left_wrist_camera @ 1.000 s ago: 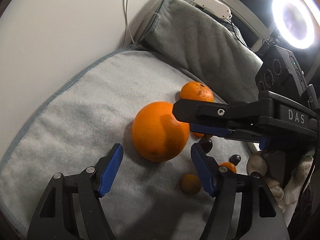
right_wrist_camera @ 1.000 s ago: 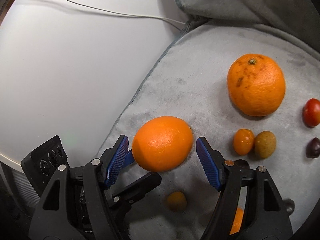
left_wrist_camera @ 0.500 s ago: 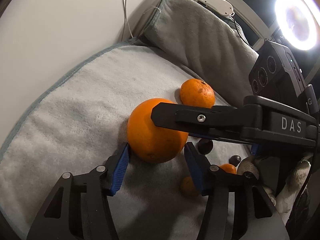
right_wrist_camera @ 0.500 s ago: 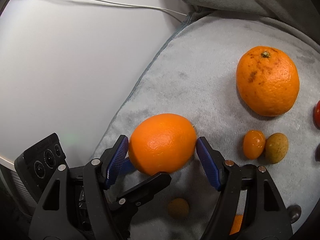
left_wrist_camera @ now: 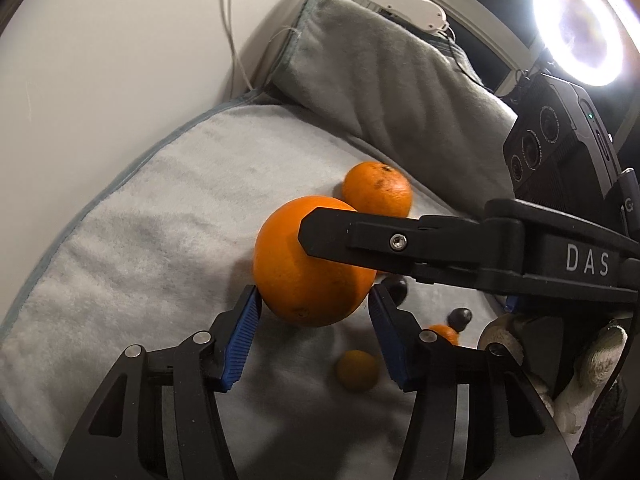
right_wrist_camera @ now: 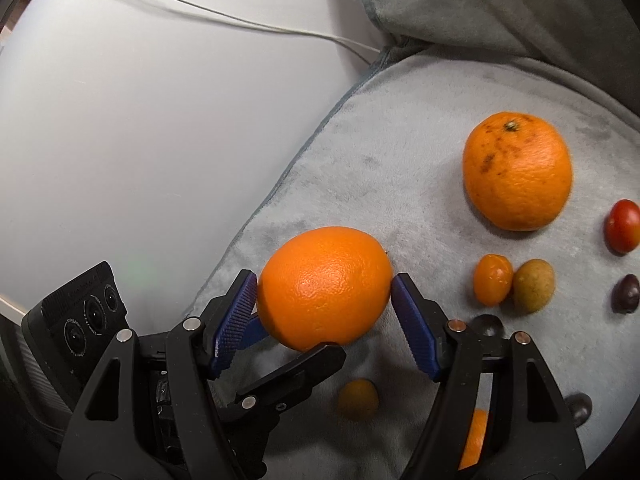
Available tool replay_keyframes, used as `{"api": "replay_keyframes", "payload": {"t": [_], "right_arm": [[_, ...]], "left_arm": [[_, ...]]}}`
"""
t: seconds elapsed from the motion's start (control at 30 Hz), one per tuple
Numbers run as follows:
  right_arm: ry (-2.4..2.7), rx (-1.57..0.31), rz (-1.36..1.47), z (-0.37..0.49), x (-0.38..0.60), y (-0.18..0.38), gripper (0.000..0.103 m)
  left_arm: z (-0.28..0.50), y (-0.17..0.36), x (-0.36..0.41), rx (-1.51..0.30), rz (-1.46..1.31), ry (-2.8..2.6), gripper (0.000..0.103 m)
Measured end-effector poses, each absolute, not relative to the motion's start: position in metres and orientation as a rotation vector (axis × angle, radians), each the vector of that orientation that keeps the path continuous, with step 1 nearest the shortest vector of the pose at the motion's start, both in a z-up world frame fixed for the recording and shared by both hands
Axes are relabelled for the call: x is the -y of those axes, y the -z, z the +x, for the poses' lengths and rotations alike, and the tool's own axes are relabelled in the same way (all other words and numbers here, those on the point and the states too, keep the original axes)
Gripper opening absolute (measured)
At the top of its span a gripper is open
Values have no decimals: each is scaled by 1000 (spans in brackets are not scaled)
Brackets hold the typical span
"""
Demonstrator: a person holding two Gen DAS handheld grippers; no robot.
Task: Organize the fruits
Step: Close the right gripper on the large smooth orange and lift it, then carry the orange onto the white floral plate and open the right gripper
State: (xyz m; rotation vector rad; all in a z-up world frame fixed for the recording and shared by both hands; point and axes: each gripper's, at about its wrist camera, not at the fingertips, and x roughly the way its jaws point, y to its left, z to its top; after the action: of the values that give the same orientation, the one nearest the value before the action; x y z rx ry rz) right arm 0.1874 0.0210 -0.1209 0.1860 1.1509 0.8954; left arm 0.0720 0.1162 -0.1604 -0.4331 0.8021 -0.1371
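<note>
On the grey towel [left_wrist_camera: 152, 208], in the left wrist view, a large smooth orange [left_wrist_camera: 304, 268] is seen between the blue pads of the left gripper [left_wrist_camera: 314, 308]. The left pad touches the fruit low on its side; the right pad is just beside it, and whether it presses cannot be told, so a firm grip cannot be confirmed. Across the upper right part of the orange one black finger of the right gripper [left_wrist_camera: 340, 232] is laid, marked "DAS" further back. Behind the fruit a second, speckled orange [left_wrist_camera: 378, 190] is placed. A small yellow-orange fruit [left_wrist_camera: 357, 369] and two dark small fruits [left_wrist_camera: 460, 317] are found nearer to the right side. A ring light [left_wrist_camera: 580, 28] shines at the top right.

In the right wrist view, the same smooth orange [right_wrist_camera: 324, 286] is framed by the blue pads of the right gripper [right_wrist_camera: 324, 304]. Both pads are close to its sides, the right one nearly at the skin, but a small gap seems to remain, so a closed grip cannot be told. A finger of the left gripper [right_wrist_camera: 292, 372] is seen under the fruit. The speckled orange [right_wrist_camera: 518, 170] lies well apart at the upper right. Near it a red tomato [right_wrist_camera: 622, 226], a kumquat [right_wrist_camera: 493, 279] touching a tan fruit [right_wrist_camera: 534, 285], and a dark plum-like fruit [right_wrist_camera: 626, 293] are placed. A white cable [right_wrist_camera: 240, 24] runs over the table [right_wrist_camera: 140, 120].
</note>
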Motion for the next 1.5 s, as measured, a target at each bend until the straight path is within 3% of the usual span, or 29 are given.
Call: {"api": "replay_keyframes", "payload": {"t": [0.43,1.5], "right_arm": [[-826,-1051,227,169,48,91,73],[-539,-953,376,164,247,88,73]], "left_arm": [[71,136,-62,-769,-371,221,55],[105,125,101,-823,-226,516,55]]}}
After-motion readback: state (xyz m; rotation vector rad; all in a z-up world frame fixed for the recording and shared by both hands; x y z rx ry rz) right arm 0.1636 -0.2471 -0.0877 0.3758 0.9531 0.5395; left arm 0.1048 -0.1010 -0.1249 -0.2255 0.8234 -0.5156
